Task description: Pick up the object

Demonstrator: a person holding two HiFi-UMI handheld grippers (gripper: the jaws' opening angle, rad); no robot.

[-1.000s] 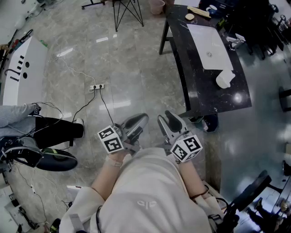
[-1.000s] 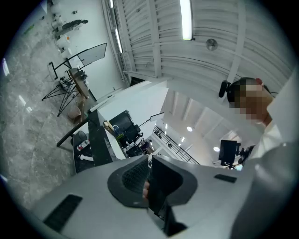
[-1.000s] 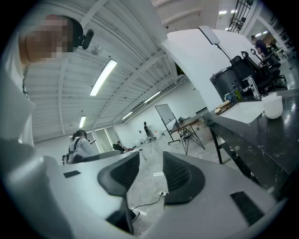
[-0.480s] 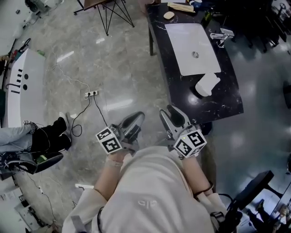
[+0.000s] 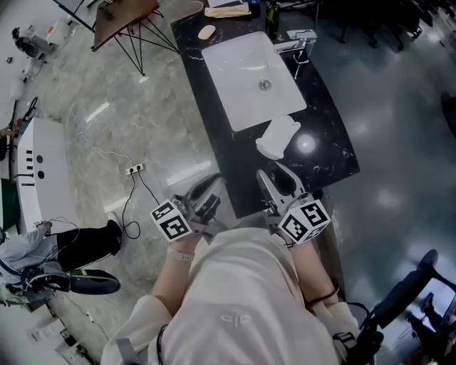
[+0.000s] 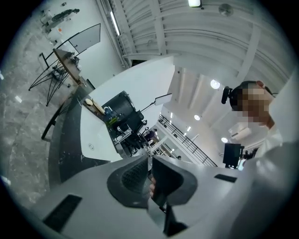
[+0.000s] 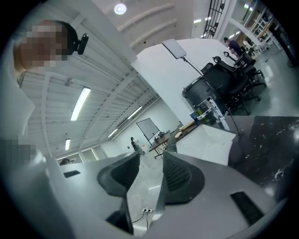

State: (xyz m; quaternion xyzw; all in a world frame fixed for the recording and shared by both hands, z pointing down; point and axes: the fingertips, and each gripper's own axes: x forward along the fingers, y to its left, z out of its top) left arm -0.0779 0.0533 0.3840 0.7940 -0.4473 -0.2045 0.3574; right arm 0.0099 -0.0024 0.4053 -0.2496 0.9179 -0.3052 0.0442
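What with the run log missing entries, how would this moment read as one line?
stage: pre-grasp | left gripper: shut | right gripper: open, empty | white object: on counter by sink, untouched

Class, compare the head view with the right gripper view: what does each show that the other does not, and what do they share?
Only the head view shows the left tool and another person's dark shoe on the floor. Only the right gripper view shows the ceiling light and the office chairs. Both show the black counter, the power strip on the floor, and the right tool, its jaws apart with nothing between them.
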